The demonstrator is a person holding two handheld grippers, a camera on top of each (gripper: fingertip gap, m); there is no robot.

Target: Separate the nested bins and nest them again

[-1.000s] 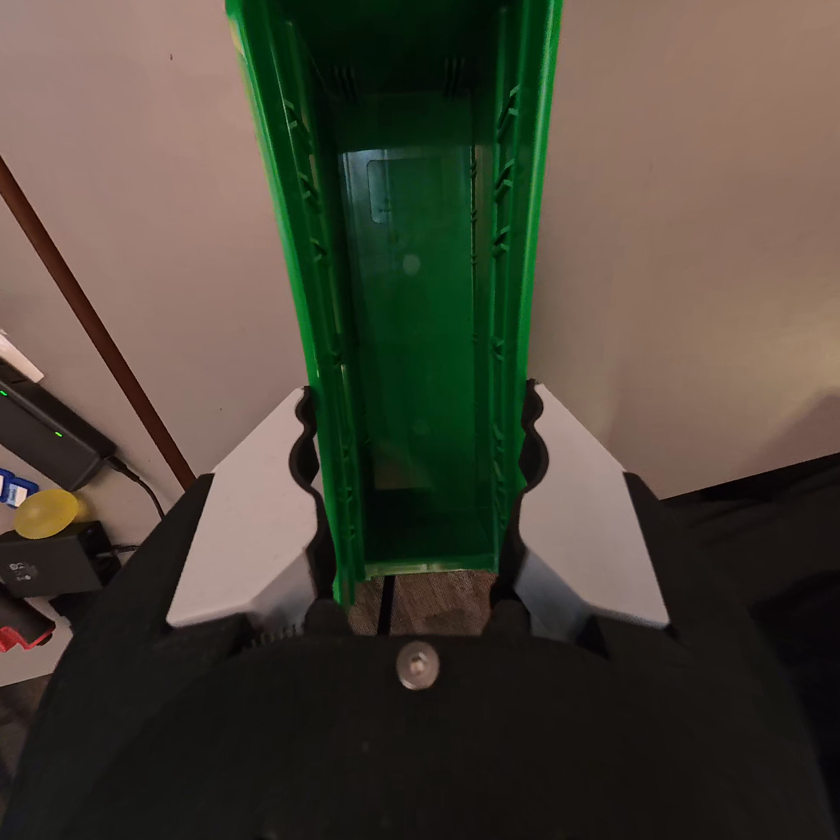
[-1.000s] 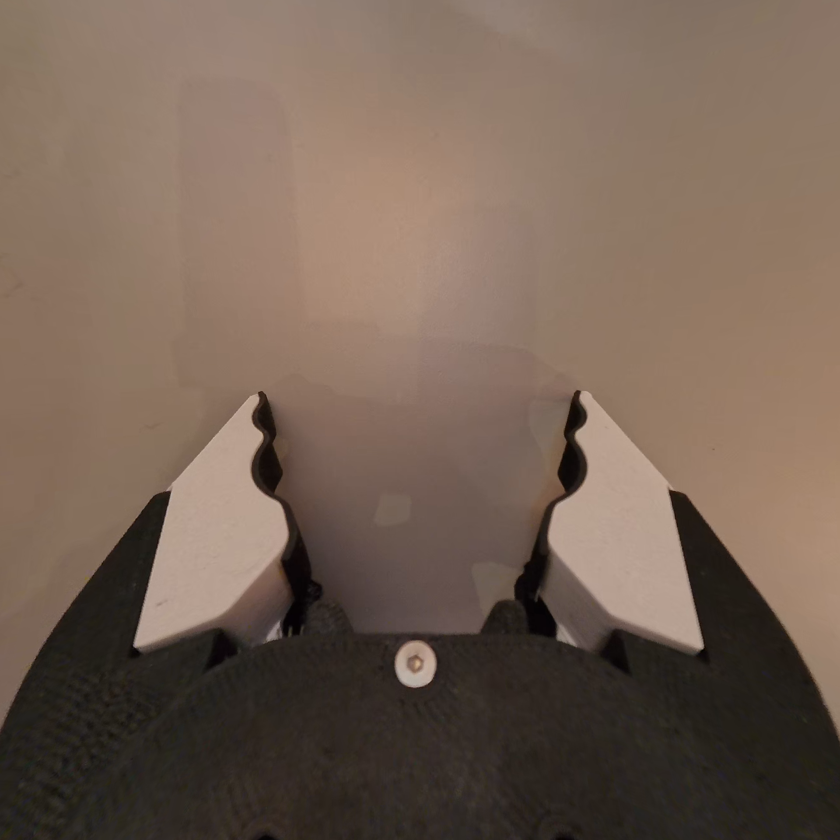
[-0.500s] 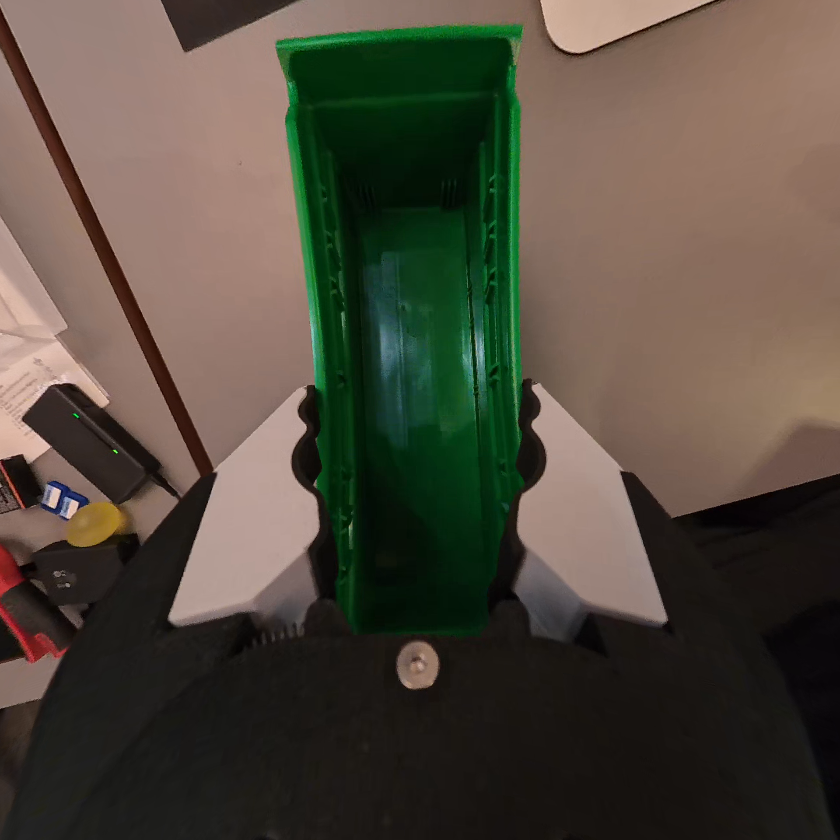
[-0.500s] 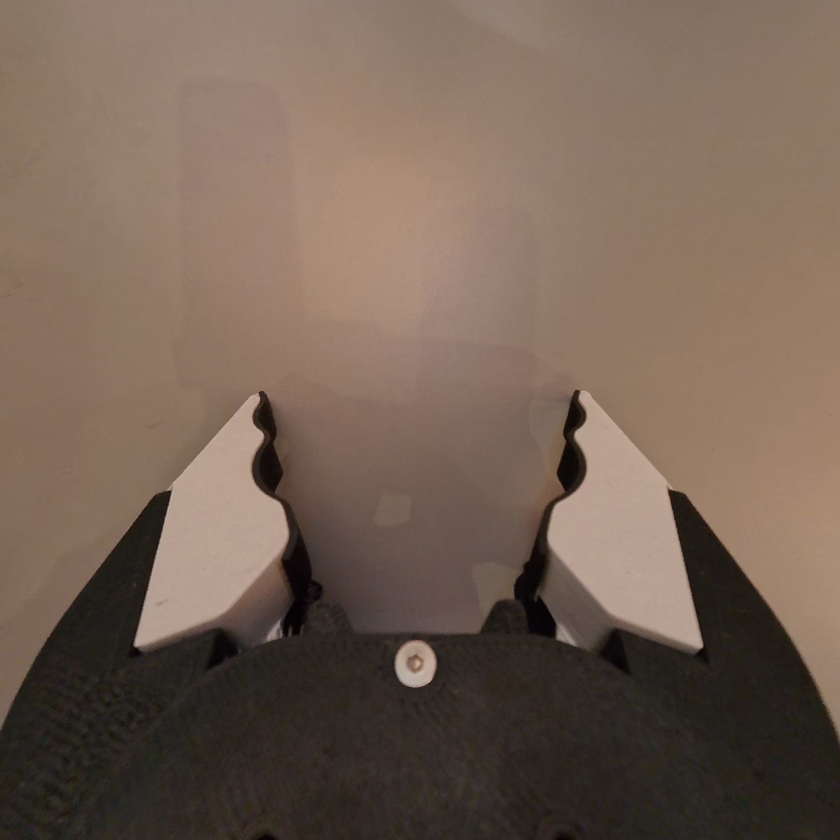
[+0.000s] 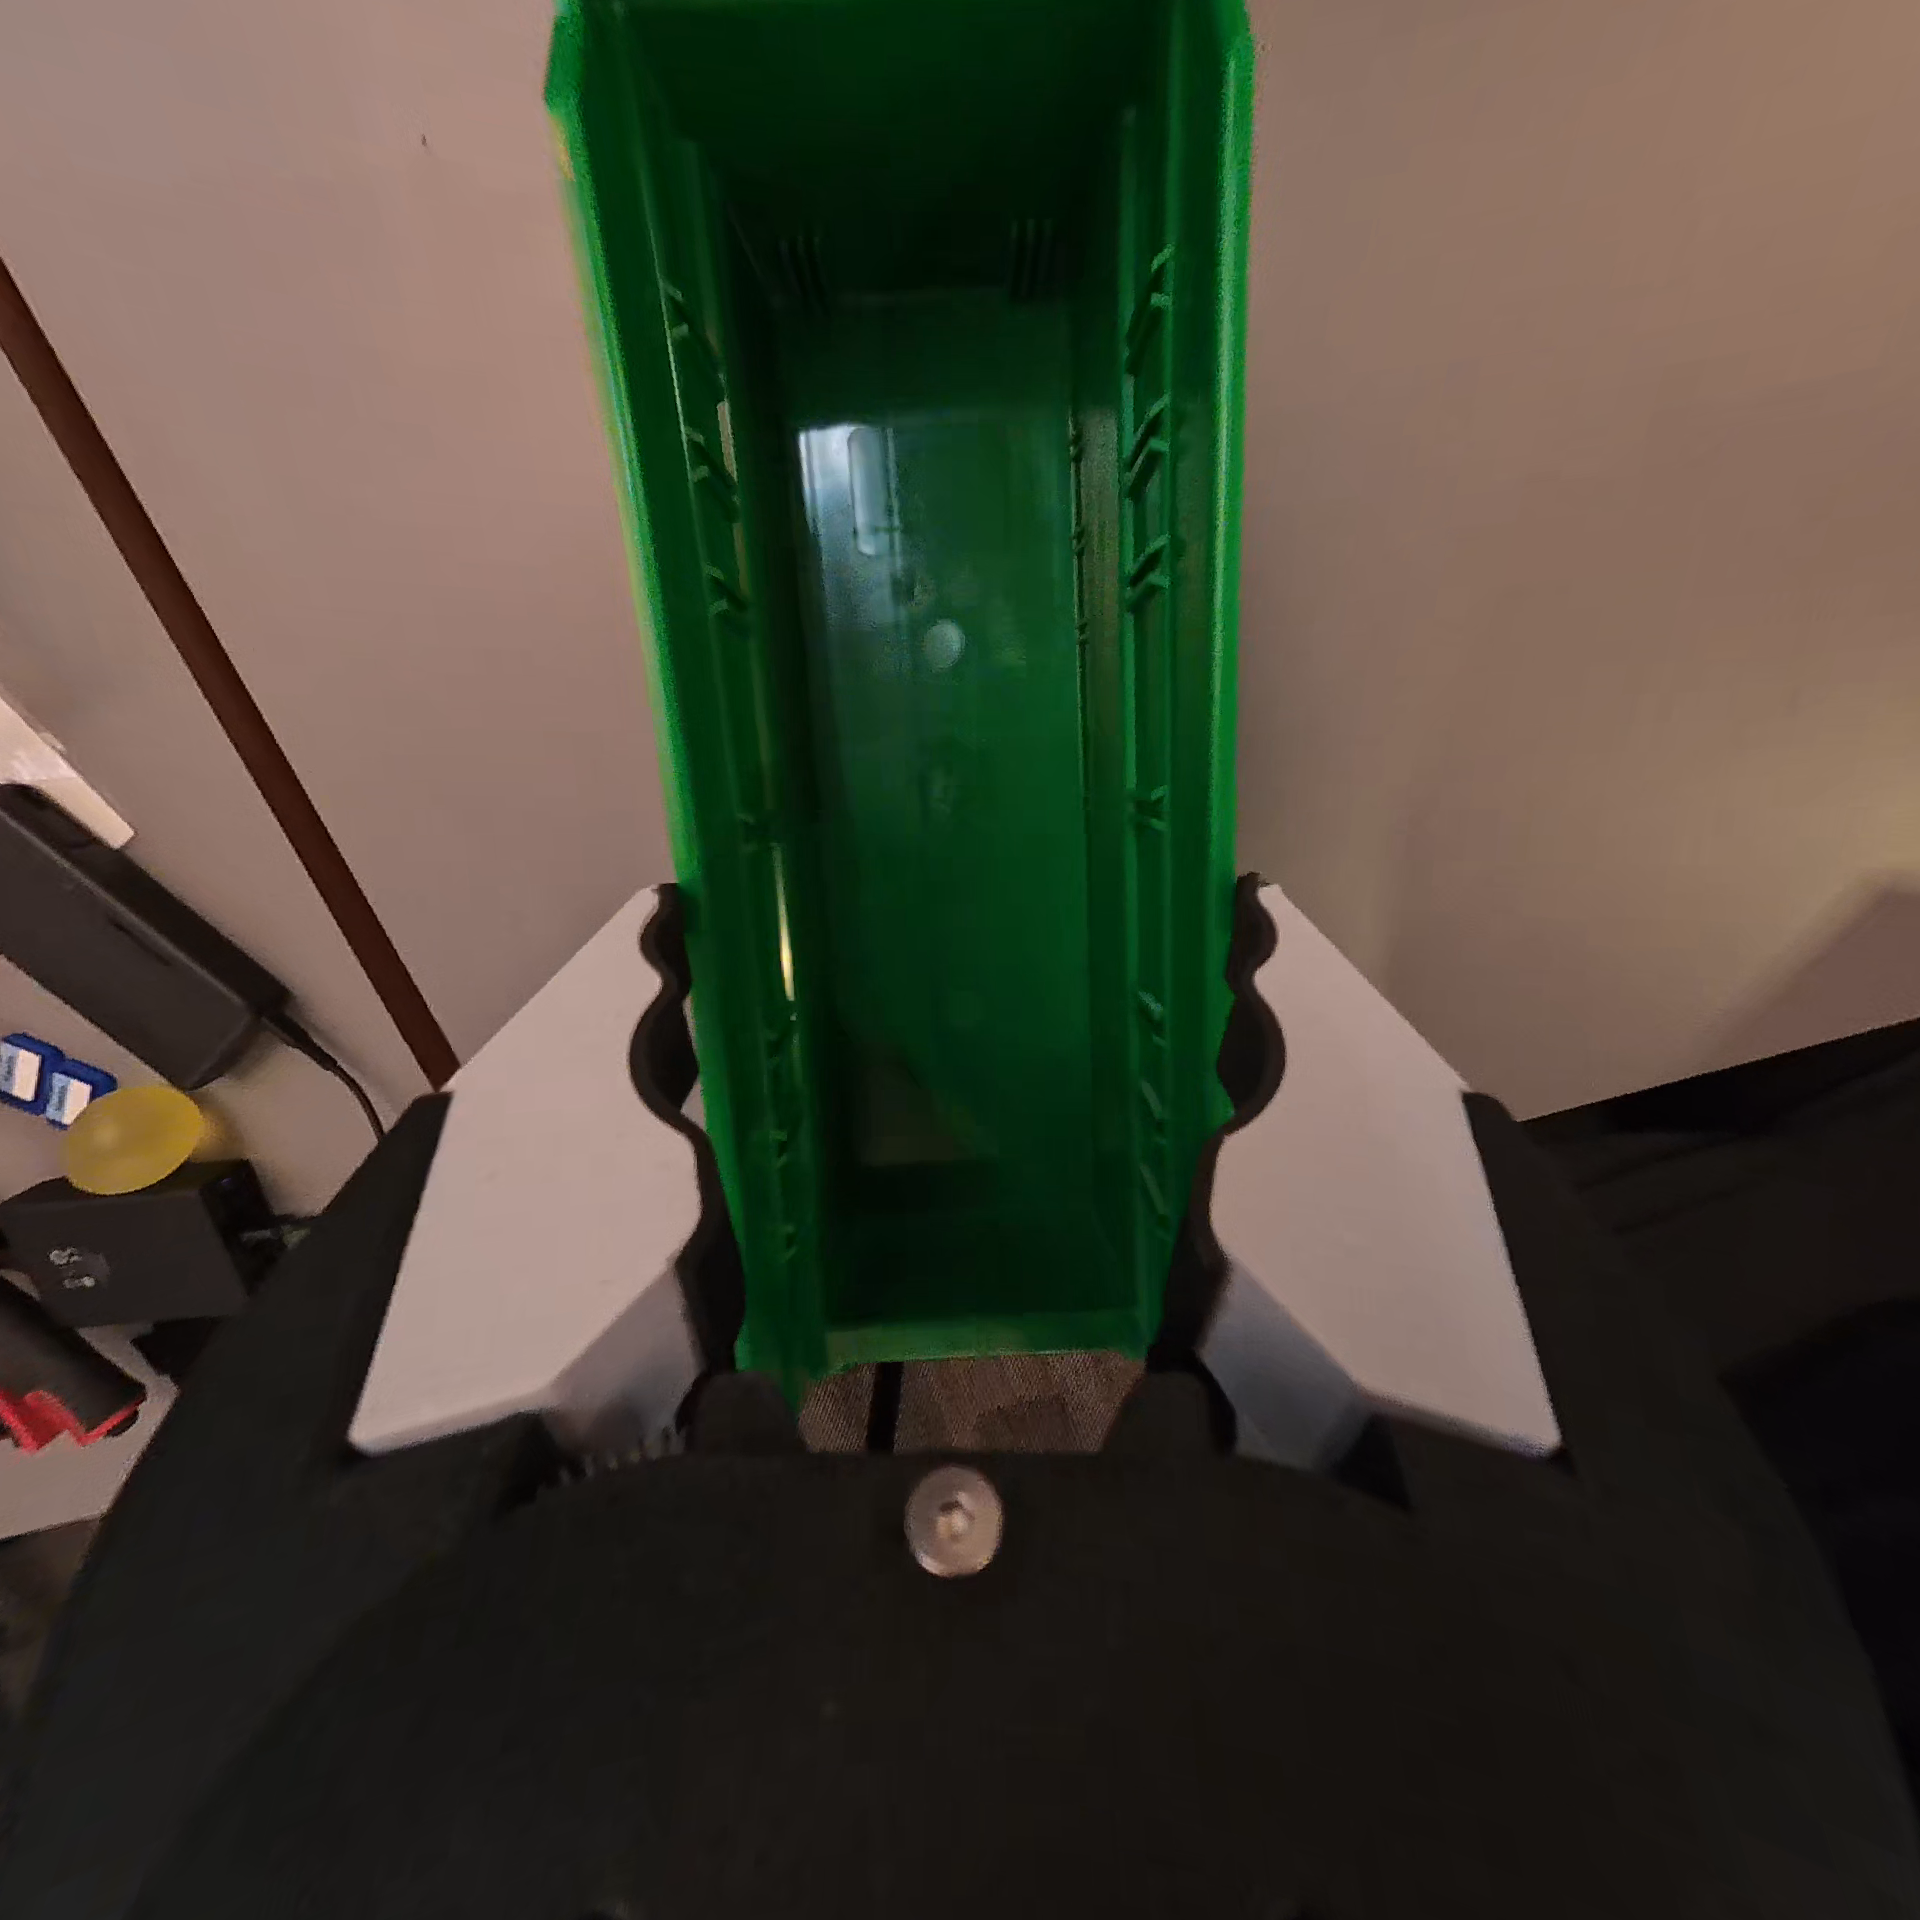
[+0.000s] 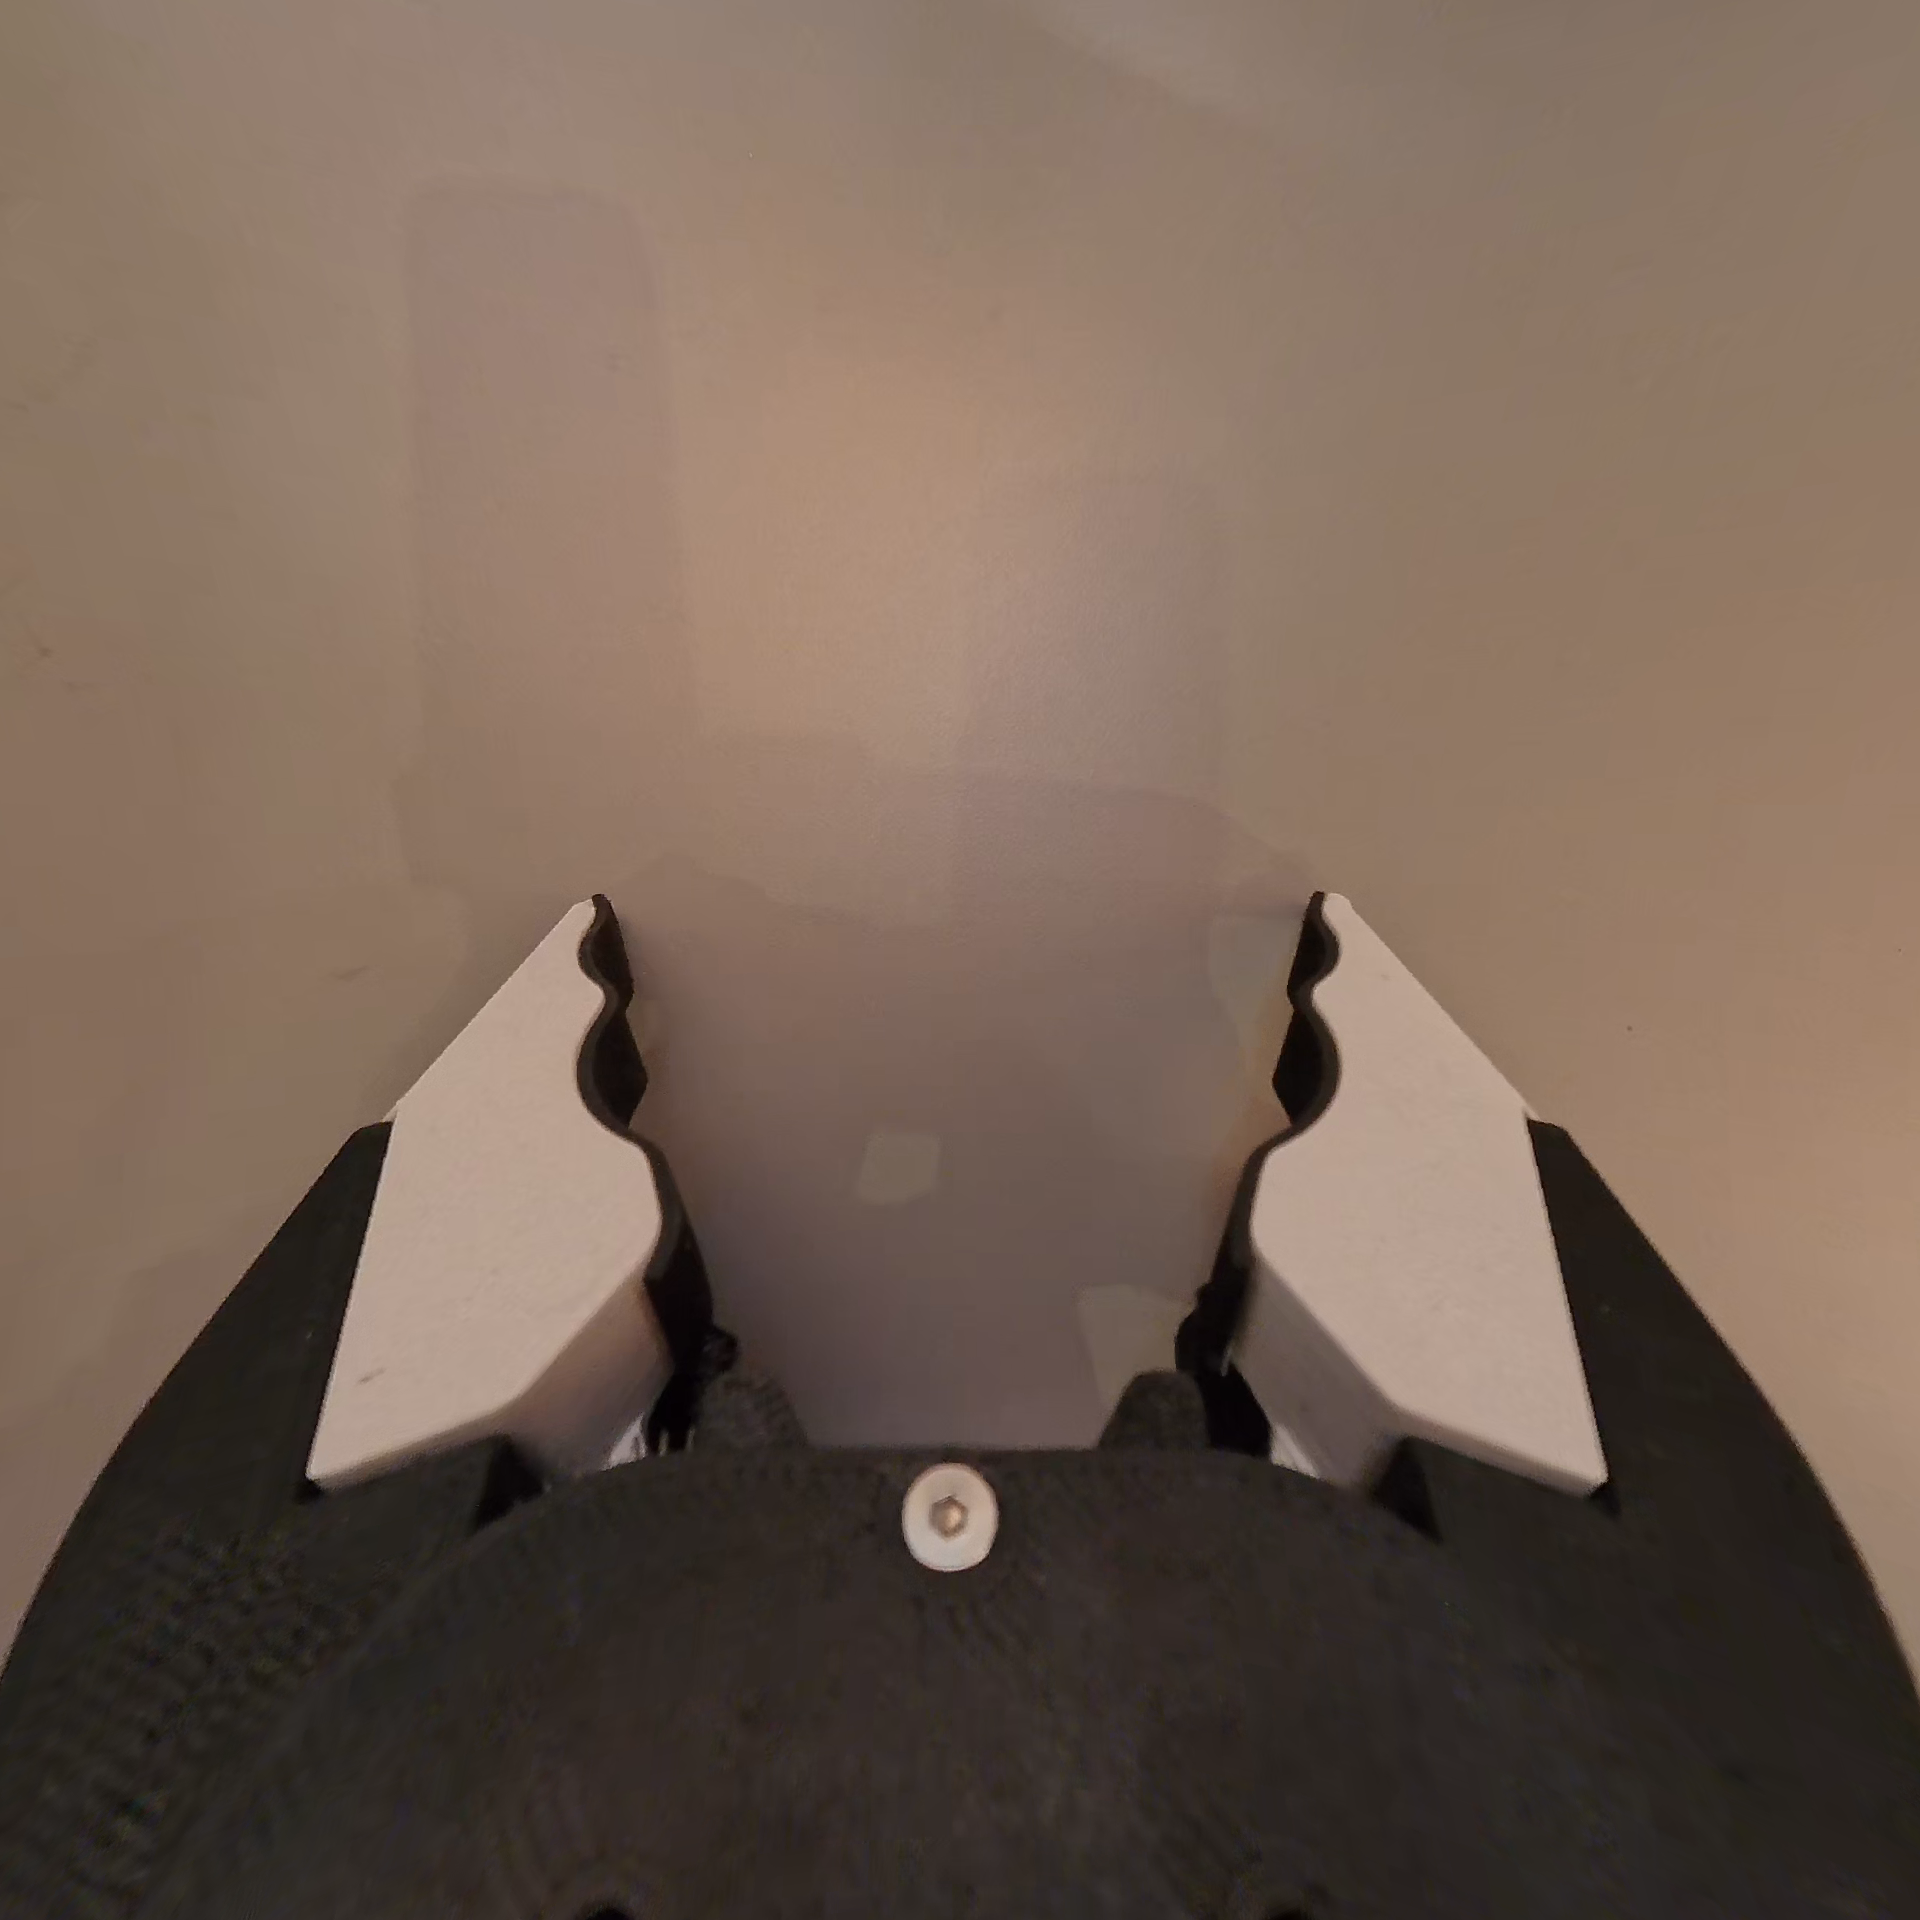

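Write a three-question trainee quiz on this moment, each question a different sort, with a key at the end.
1. True or false: the right gripper is holding a bin.
2. Multiple choice: where do the left gripper's fingers press on the green bin? A) on its two long outer sides B) on its far end wall C) on its floor from inside
3. Fill in: the small round yellow ball lies at the ____ edge of the left wrist view.

Key: 1 false, it is open and empty over the bare tabletop. 2 A. 3 left.
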